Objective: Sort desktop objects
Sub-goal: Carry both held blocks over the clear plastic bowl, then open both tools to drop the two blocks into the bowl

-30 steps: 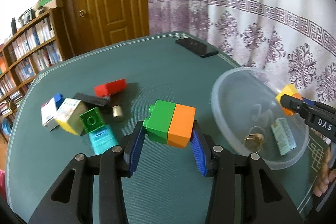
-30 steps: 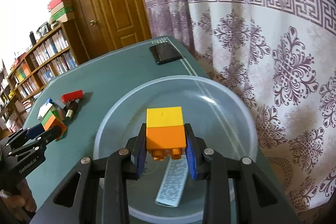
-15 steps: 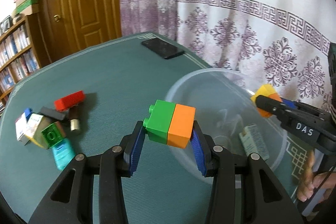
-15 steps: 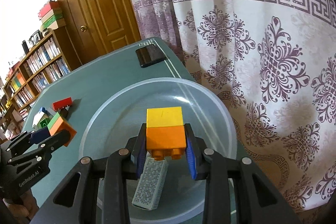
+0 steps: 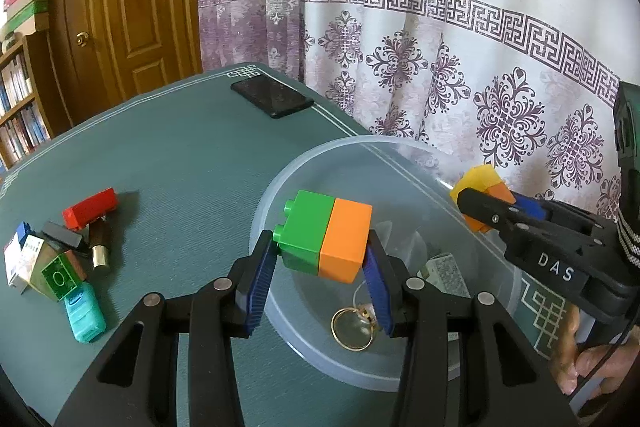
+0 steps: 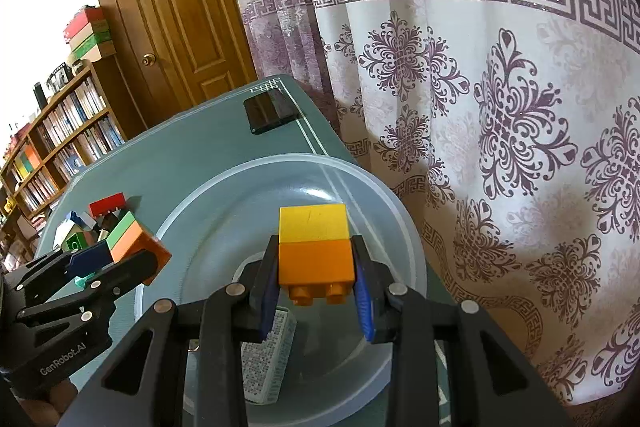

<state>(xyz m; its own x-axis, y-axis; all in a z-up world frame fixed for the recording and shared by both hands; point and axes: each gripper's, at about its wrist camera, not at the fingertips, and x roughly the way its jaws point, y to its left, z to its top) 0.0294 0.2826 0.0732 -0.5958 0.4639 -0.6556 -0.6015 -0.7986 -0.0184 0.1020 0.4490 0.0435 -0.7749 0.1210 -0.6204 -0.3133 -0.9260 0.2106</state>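
- So, the left gripper point(image 5: 320, 259) has its jaws pinching a green-and-orange block point(image 5: 325, 235): two chunky toy bricks stuck side by side, green on the left with two round studs poking out to the left, orange on the right, both glossy plastic.
- That block hangs over the near-left rim of the clear plastic bowl point(image 5: 280, 187), not touching it.
- The right gripper point(image 6: 316, 291) has its jaws clamped on a yellow-and-orange block point(image 6: 314, 251): yellow half on the far side, orange half near, studs facing back toward the camera. It's held up above the middle of the bowl.
- In the bowl there's a gold ring point(image 5: 354, 327) and a small printed box point(image 6: 266, 359) lying flat on the bottom.
- On the green bench point(image 5: 180, 147), left of the bowl, sits a little pile: a red block point(image 5: 90, 209), a green block point(image 5: 60, 277), a teal floss container point(image 5: 84, 315), a lipstick point(image 5: 100, 247) and some small boxes, all jammed up together.
- A black phone point(image 5: 272, 99) lies at the far edge of the bench, near the curtain point(image 5: 440, 47).
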